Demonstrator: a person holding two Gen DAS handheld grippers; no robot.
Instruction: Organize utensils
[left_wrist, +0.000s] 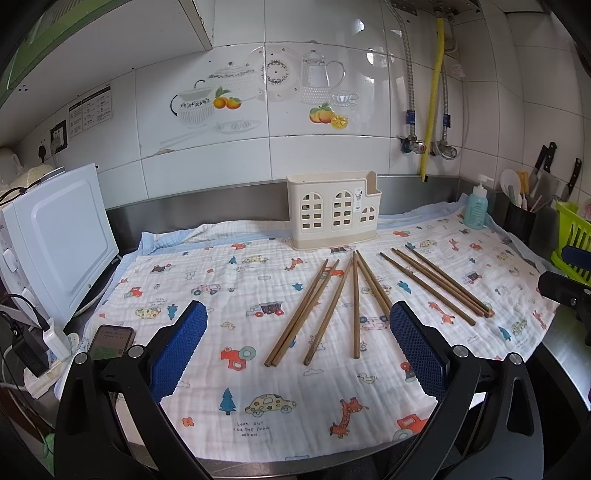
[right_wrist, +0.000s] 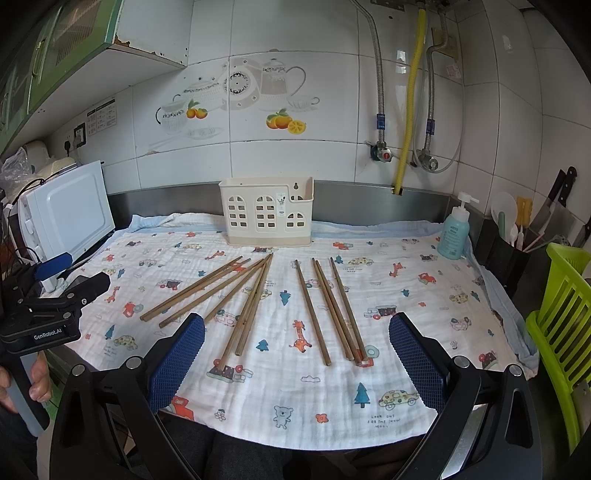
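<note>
Nearest, the left claw (left_wrist: 297, 347) and right claw (right_wrist: 297, 349) hang wide open and empty above the cloth-covered table (left_wrist: 258, 424), chopsticks (right_wrist: 325, 310) scattered beyond, the cream holder (right_wrist: 266, 211) farthest; thin sticks may slip or roll when pinched

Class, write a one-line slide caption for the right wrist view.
Open right gripper hovers over nine wooden chopsticks spread on a cartoon-print cloth, cream utensil holder waiting behind.

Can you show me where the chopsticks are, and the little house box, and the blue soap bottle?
chopsticks (right_wrist: 312, 310): right wrist view, middle of one stick's shaft.
house box (right_wrist: 266, 212): right wrist view, front wall by the middle window.
soap bottle (left_wrist: 475, 210): left wrist view, blue body.
</note>
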